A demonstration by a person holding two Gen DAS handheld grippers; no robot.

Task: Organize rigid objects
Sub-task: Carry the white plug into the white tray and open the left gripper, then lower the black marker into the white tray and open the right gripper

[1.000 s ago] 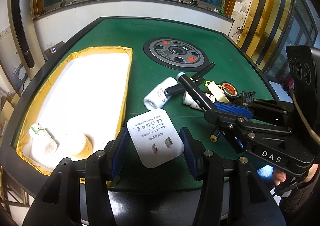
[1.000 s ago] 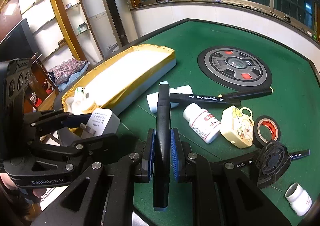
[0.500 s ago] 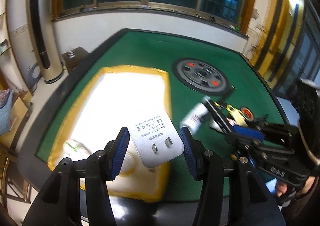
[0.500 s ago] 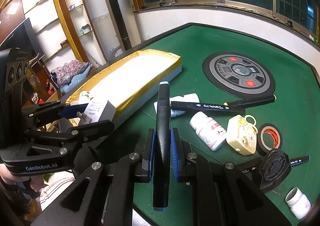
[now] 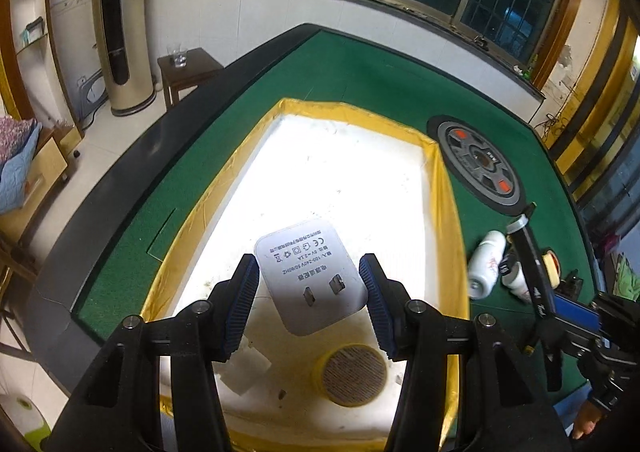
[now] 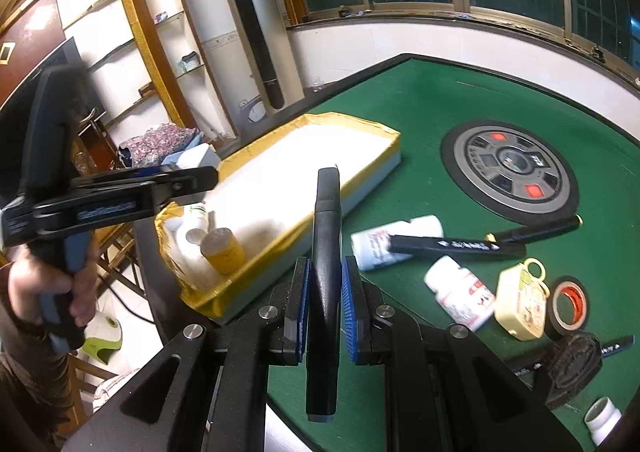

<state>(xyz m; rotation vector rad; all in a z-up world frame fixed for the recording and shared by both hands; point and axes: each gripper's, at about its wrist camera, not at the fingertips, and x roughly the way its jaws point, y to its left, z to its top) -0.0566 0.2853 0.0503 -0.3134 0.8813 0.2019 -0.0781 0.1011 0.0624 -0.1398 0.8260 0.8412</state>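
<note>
The tray's (image 5: 444, 188) white floor is glare-washed. The left gripper (image 5: 310, 304) clamps a charger (image 5: 308, 272) above it; the right gripper (image 6: 324, 302) clamps a marker (image 6: 325, 252) over the worktop (image 6: 420, 100).

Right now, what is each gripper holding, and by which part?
Left gripper holds the white power adapter by its two side edges. Right gripper clamps the black marker around mid-barrel.

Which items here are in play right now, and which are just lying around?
In play:
white square plug adapter in left gripper
black marker pen in right gripper
yellow-rimmed white tray

Lying about:
red-cored black tape roll
cream keychain case
</note>
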